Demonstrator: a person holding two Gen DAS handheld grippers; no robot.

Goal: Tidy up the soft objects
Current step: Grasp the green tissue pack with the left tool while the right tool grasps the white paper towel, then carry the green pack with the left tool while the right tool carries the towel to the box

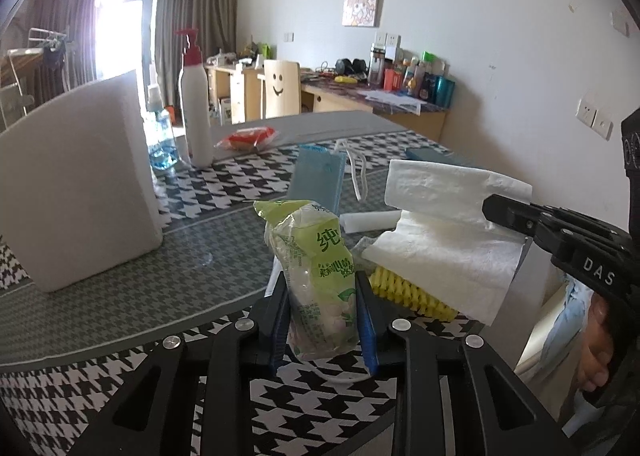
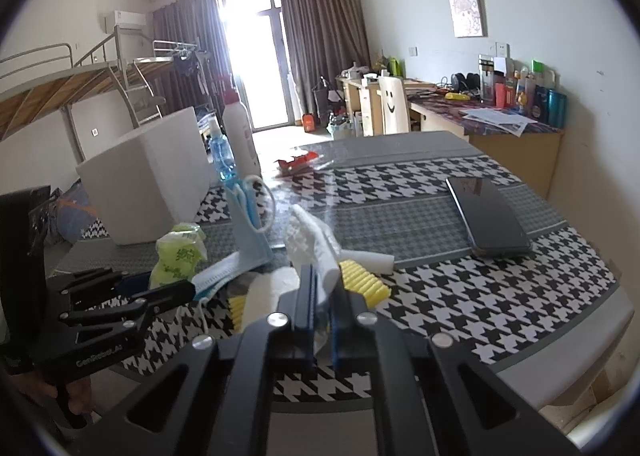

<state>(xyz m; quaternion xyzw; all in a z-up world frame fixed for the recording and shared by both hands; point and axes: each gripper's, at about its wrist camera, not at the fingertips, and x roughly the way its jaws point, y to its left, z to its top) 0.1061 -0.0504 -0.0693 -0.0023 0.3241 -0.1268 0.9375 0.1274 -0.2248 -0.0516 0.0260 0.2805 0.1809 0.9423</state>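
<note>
My left gripper (image 1: 321,281) is shut on a green-and-clear pack of tissues (image 1: 316,272), held upright above the table. From the right wrist view the same pack (image 2: 178,256) sits in the left gripper (image 2: 160,283) at lower left. My right gripper (image 2: 326,276) is shut on a white paper towel (image 2: 316,240), which hangs folded from its tip (image 1: 506,212). The towel (image 1: 440,224) drapes over a yellow ridged sponge (image 1: 412,296). A blue face mask (image 1: 316,176) stands behind them, and a second mask (image 2: 216,276) lies flat by the sponge (image 2: 364,280).
On the houndstooth table (image 2: 460,296), a white foam block (image 1: 76,184) stands at the left. Behind it are a white pump bottle (image 1: 196,104) and a blue spray bottle (image 1: 160,140). A red packet (image 1: 248,138) lies farther back. A dark phone (image 2: 488,216) lies at the right.
</note>
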